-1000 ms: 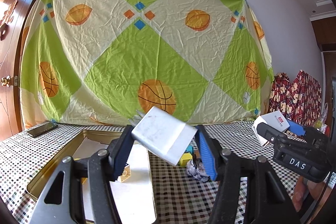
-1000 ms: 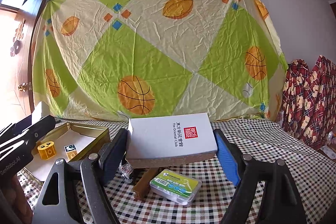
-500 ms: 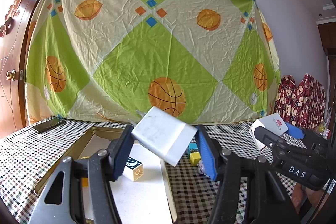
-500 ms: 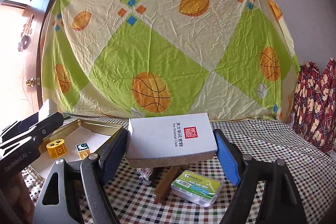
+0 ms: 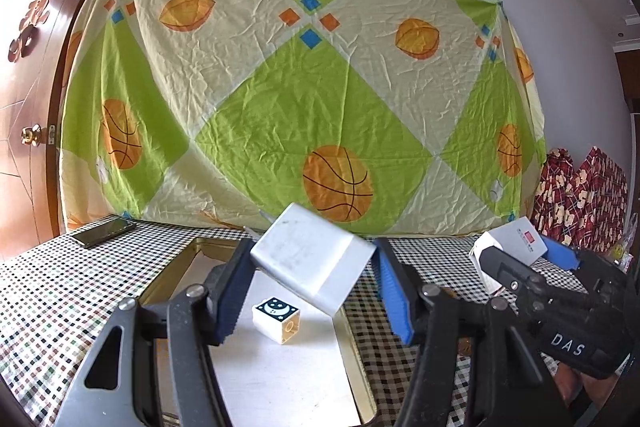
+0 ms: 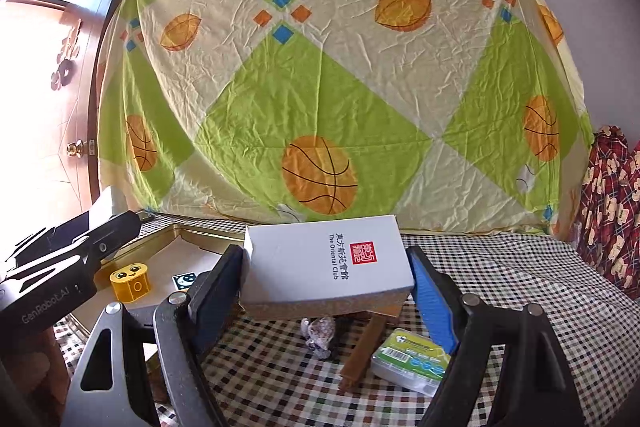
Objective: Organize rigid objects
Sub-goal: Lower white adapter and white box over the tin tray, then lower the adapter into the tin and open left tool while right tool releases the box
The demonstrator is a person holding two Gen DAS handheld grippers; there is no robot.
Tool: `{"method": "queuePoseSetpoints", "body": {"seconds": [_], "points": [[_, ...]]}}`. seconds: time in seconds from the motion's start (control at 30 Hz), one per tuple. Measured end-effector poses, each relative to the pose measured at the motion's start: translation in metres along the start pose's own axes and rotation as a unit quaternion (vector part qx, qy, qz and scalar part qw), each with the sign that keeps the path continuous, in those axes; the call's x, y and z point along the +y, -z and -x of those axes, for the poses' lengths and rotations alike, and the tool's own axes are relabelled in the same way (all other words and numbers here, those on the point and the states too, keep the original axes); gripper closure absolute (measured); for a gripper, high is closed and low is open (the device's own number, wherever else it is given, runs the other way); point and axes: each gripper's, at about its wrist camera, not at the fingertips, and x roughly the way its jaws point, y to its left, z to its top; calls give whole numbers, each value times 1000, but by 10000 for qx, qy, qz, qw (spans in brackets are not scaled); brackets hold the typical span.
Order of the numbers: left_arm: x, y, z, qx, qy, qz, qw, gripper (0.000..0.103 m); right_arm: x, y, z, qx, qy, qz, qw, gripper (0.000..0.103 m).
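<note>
The left gripper point(image 5: 312, 291) has its jaws clenched on a white plastic wall charger with metal prongs point(image 5: 314, 261), held tilted in the air above the shallow gold-rimmed metal tray point(image 5: 168, 277) that sits on the counter covered in checked cloth point(image 5: 60, 287). The charger is gripped skewed, one corner dipping low, so the likeliest trouble is that it pivots or slips out as it comes down, or lands on the small white cube with a moon face point(image 5: 276, 319) lying in the tray just below it. The right gripper point(image 6: 326, 285) has its jaws clamped on a flat white cardboard box with a red seal and "The Oriental Club" print point(image 6: 326, 259), carried level above the counter. Under it lie a brown wooden stick point(image 6: 362, 355), a clear plastic case with a green label point(image 6: 408, 363) and a small crumpled foil-like wrapper point(image 6: 320, 333); lowering the box here would, I judge, set it rocking on them. The yellow smiling-face block point(image 6: 130, 281) also rests in the tray, and the two grippers are near each other, so both heading for the tray at once risks a knock.
</note>
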Motion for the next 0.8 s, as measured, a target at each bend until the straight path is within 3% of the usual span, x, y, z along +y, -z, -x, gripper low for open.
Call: {"method": "queuePoseSetpoints", "body": {"seconds": [0.8], "points": [[45,2,-1,250,-391,114,9989,44,53,-8,-9,21,-529,235,9983,21]]}}
